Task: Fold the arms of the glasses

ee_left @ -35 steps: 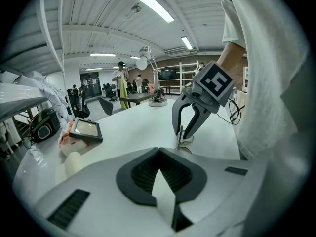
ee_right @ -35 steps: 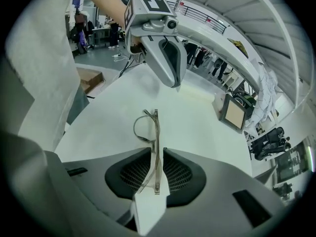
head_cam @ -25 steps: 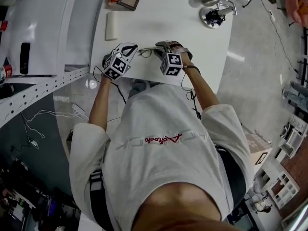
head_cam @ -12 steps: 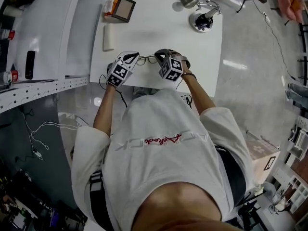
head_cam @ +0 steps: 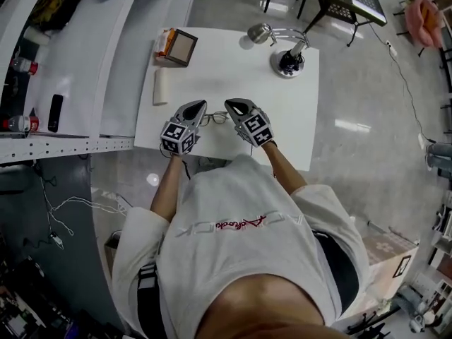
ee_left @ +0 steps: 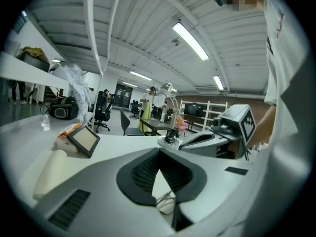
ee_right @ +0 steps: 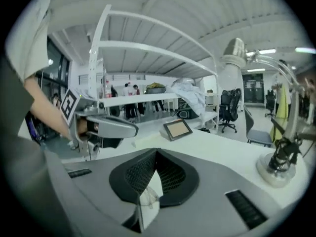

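Holding a thin wire-framed pair of glasses (head_cam: pixel 214 118) over the white bench (head_cam: pixel 233 76), on the person's side of the silver desk lamp (head_cam: pixel 286 51). Left hand-held gripper (head_cam: pixel 196 110) is pinched on the end farther from the lamp, and right hand-held gripper (head_cam: pixel 236 108) is pinched on the end nearer it. Honestly can't tell whether the arms are folded.

thin-framed glasses (head_cam: pixel 214 118), gripped at both ends
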Motion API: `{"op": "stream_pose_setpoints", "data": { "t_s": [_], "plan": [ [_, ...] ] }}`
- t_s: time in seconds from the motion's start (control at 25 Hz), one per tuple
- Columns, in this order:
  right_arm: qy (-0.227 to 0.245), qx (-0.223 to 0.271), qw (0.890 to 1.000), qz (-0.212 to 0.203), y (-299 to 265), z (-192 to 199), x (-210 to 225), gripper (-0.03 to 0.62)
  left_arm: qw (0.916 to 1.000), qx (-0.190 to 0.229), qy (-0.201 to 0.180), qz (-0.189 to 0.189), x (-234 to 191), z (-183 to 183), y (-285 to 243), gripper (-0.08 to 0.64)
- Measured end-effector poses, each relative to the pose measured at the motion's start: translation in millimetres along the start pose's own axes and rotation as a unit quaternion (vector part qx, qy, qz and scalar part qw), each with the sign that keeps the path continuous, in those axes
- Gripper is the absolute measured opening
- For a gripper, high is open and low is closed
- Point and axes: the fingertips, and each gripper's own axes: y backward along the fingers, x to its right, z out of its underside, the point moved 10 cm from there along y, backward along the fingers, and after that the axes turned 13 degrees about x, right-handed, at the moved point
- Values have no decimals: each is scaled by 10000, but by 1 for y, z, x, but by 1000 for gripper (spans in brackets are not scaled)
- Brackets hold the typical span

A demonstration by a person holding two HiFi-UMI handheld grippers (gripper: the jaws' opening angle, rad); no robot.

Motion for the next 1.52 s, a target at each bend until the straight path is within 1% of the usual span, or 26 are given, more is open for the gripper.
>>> {"op": "stream_pose_setpoints", "data": {
  "t_s": [0.08,0.2,0.24,0.32,0.4,0.52,0.64,0.84,1.08,1.52],
  "plan": [
    [-593,428,9973,-11,7,-3,3,29,9989,291,336,-177,2,-2,1,29],
    [-1294,963,9869,12,14,-3,8,29,9964,507,547,-402,6,-5,5,29],
    [-1426,1079,9839,42,16,-3,10,29,9957,548,591,-455,8,-4,7,29],
    [-1487,1187,9817,100,20,-3,11,29,9947,593,669,-500,10,-2,11,29],
    [-1382,1204,9829,153,23,-4,10,29,9952,574,638,-481,13,0,15,29],
    [-1214,1199,9851,232,30,-7,9,29,9969,485,465,-417,16,-1,20,29],
    [-989,1155,9879,310,37,-11,4,29,9968,538,432,-398,19,-3,26,29],
    [-557,1030,9924,373,51,-14,-16,29,9976,566,231,-326,33,-3,41,29],
    [-91,931,9945,476,78,-11,-52,28,9967,693,244,-346,56,6,80,29],
    [208,876,9933,721,151,14,-149,28,9961,825,170,-245,127,32,170,29]
  ]
}}
